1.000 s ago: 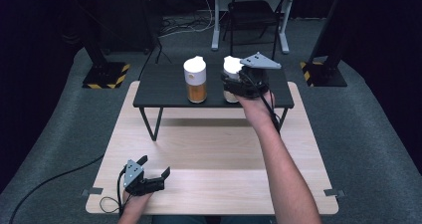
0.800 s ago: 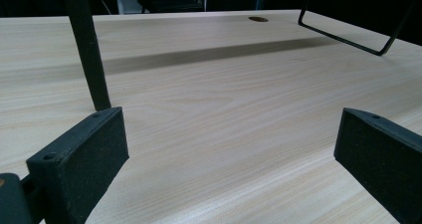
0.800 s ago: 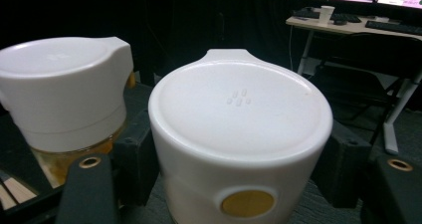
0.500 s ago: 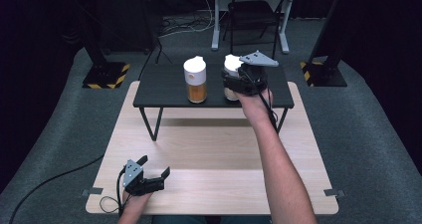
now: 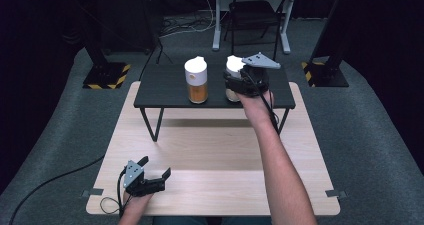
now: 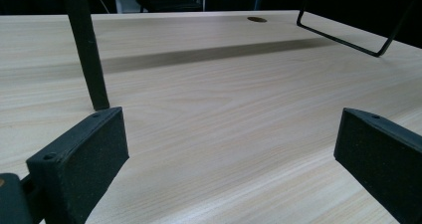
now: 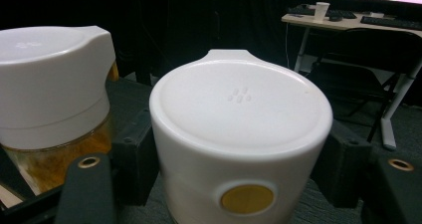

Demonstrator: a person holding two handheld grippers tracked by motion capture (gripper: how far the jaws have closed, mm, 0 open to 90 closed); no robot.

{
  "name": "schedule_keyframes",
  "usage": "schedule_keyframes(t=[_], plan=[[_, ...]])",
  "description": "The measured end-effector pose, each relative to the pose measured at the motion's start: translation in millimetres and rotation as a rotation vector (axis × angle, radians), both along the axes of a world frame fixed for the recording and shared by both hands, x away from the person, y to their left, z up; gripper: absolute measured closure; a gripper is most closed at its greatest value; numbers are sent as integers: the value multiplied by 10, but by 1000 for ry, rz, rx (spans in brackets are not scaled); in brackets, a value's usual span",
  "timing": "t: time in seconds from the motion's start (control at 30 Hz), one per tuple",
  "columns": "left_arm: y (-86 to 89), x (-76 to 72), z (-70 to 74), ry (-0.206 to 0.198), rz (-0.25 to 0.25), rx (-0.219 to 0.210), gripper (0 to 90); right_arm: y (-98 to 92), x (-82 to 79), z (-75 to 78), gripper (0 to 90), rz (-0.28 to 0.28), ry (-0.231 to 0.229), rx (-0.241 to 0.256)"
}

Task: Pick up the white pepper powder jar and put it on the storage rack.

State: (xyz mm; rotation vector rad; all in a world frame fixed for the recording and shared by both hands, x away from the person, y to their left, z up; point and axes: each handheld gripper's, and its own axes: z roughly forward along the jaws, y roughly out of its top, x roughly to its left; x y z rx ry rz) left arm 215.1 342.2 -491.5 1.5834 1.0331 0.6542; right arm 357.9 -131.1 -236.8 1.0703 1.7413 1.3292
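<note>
The right gripper (image 5: 239, 85) is reaching out over the far part of the scene, where a small black side table (image 5: 165, 87) is standing on the light wooden tabletop (image 5: 220, 150). 2 white-capped jars are sitting on that black table. The right jar (image 7: 239, 149) is sitting between the right gripper's 2 black jaws, which are closing in on its body just below the white lid; in the right gripper view both pads are pressing against its sides, so the gripper is clasping this jar. A round amber spot is showing on the front of the jar's white body. The left jar (image 5: 196, 80), with amber contents under its white cap, is standing just beside it to the left, apart from the jaws.

The left gripper (image 5: 152, 181) is resting low at the near left edge of the wooden tabletop, well apart from both jars. Its jaws are spread wide with nothing between them, and bare wood grain is showing in the gap in the left gripper view.
</note>
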Motion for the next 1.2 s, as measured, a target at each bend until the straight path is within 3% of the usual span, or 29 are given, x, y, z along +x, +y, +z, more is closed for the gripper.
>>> schedule_keyframes(t=[0.5,0.6,0.73,0.9,1.2], plan=[[9,4,0,1,-4,-1,0,-12,11,-26,290,4,-14,1],[10,4,0,0,-4,0,0,-32,3,-43,216,3,-28,17],[6,3,-2,-1,-3,-1,0,-72,-14,-88,6,-13,-43,71],[4,3,0,-1,-4,2,0,-122,-51,-136,0,-22,-55,105],[2,10,2,0,-4,2,0,-211,-158,-140,0,7,-69,94]])
